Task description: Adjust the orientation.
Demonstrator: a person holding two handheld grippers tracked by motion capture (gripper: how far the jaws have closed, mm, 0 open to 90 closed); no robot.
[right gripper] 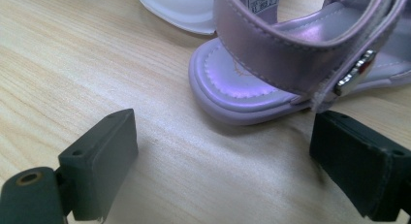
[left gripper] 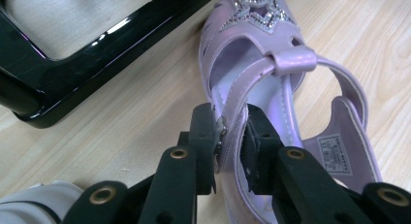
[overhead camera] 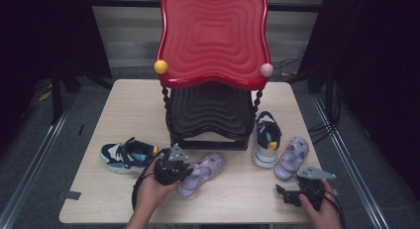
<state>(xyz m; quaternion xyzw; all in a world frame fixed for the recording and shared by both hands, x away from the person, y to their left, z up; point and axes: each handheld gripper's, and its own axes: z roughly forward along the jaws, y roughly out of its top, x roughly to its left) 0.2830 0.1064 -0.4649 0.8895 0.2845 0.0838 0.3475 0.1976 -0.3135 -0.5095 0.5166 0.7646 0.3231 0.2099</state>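
Both left tongs (left gripper: 229,136) pinch sandal strap (left gripper: 237,132) (lilac).

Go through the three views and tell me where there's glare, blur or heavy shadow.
High view: the table is evenly lit, the surroundings fall into darkness, soft sheen on the red tray. Left gripper view: bright glare streaks on the black base; the sandal looks sharp. Right gripper view: the near pads are blurred, and the other sandal casts a soft shadow on the wood.
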